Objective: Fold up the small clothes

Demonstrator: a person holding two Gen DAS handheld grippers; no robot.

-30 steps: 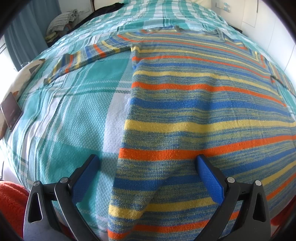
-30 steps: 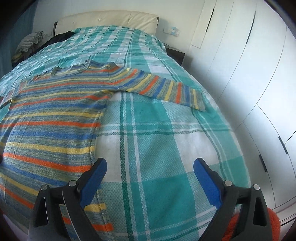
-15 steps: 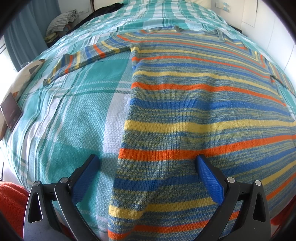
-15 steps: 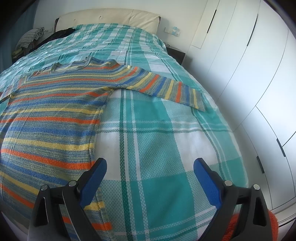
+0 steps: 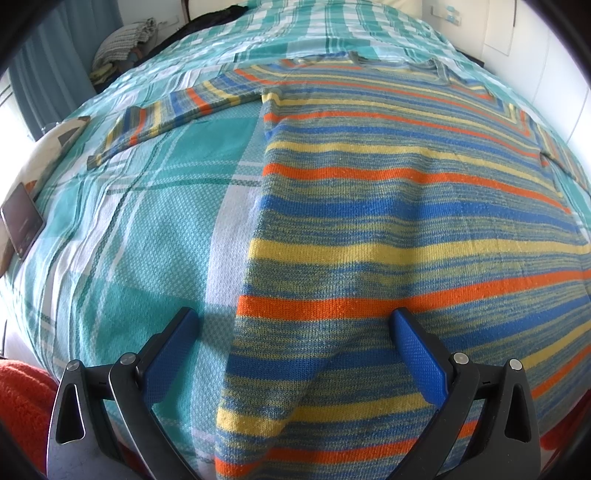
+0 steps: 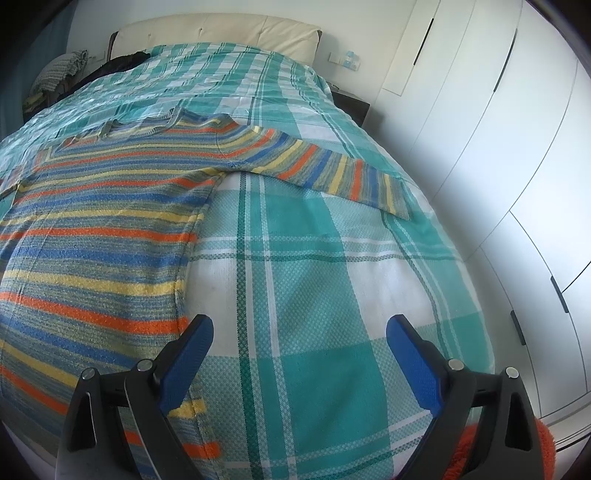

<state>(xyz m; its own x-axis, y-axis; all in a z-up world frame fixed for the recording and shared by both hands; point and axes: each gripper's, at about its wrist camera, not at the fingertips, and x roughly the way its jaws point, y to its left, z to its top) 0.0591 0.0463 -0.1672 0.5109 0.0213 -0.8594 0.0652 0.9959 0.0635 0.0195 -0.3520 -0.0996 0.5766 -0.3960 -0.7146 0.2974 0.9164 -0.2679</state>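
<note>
A striped knit sweater [image 5: 406,206] in blue, yellow and orange lies flat on the bed, sleeves spread out; it also shows in the right wrist view [image 6: 96,236]. Its left sleeve [image 5: 166,114] stretches toward the bed's left side, its right sleeve [image 6: 332,173] toward the right. My left gripper [image 5: 291,332] is open, its fingers astride the sweater's lower left edge near the hem. My right gripper [image 6: 299,336] is open over the bedspread, just right of the sweater's lower right edge, its left finger [image 6: 184,362] over that edge.
The bed has a teal and white checked cover [image 6: 295,295]. A phone [image 5: 22,221] and a pillow [image 5: 48,147] lie at the bed's left edge. White wardrobe doors [image 6: 498,147] stand close on the right. A headboard [image 6: 221,33] and piled clothes [image 5: 122,48] are at the far end.
The right wrist view has tilted upward a little, showing more headboard and wall. The left gripper and the sweater have not moved.
</note>
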